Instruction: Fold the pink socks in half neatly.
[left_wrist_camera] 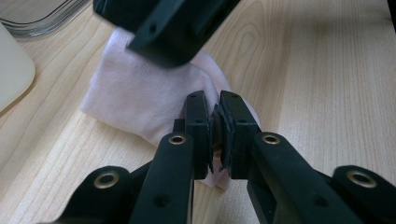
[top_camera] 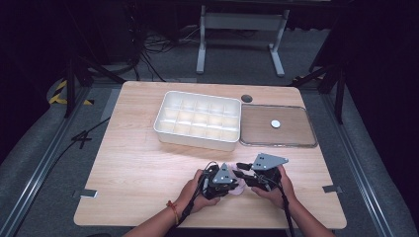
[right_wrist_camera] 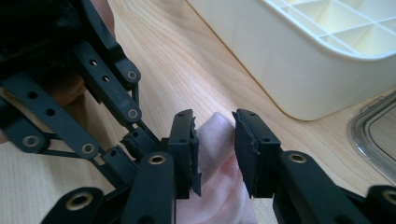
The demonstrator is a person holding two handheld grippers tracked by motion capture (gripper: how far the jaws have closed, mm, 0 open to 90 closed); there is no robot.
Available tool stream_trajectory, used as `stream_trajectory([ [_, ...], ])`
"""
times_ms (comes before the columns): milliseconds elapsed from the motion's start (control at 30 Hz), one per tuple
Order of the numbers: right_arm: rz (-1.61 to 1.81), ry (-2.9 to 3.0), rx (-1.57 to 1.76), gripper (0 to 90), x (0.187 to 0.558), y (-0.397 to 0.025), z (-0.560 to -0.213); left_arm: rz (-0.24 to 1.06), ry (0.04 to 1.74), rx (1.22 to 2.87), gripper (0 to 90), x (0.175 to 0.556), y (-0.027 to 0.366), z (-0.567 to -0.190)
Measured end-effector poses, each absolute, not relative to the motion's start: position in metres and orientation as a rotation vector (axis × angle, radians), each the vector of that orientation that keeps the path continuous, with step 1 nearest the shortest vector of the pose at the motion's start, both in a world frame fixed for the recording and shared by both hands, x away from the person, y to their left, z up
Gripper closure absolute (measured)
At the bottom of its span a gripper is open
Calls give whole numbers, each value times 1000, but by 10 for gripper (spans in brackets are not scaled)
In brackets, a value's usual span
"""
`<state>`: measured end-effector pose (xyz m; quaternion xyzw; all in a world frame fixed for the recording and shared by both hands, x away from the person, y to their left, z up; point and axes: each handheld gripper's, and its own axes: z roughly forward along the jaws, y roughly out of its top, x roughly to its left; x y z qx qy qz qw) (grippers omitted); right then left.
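From above, both claws meet over a pink cloth [top_camera: 240,187] near the surface's [top_camera: 138,163] front edge. The left claw [left_wrist_camera: 215,133] is clamped on the cloth's edge. The right claw [right_wrist_camera: 215,154] straddles a fold, seemingly parted, beside the tray [right_wrist_camera: 299,60].

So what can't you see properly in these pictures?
- Pink cloth: in the high view the hands and both tongs cover most of it; what kind of cloth it is can't be told.
- Pink cloth's top corner: in the left gripper view the other tongs, blurred, hide it.
- Small white disc on the clear lid: high view, too small to identify.
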<state>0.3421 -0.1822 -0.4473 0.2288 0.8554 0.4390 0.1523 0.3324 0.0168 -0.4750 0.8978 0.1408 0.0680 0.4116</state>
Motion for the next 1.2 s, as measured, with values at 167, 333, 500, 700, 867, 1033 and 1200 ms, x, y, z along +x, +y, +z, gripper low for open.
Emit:
stream_trajectory([
  [167, 1153, 2500, 694, 708, 349, -178, -457, 164, 361, 2254, 819, 332, 17, -475],
  [333, 1123, 2534, 705, 795, 351, -183, -461, 188, 345, 2274, 808, 329, 18, -473],
  [500, 1131, 2545, 753, 803, 352, -189, -464, 164, 298, 2278, 796, 323, 20, -465],
  [700, 1147, 2556, 768, 807, 352, -193, -466, 159, 315, 2204, 810, 324, 29, -446],
  [867, 1164, 2575, 796, 806, 354, -194, -466, 180, 344, 2218, 826, 331, 27, -456],
  [1033, 1172, 2578, 798, 802, 355, -195, -466, 180, 289, 2257, 814, 327, 19, -468],
  [1200, 1170, 2572, 790, 794, 354, -195, -467, 174, 251, 2276, 805, 324, 17, -474],
])
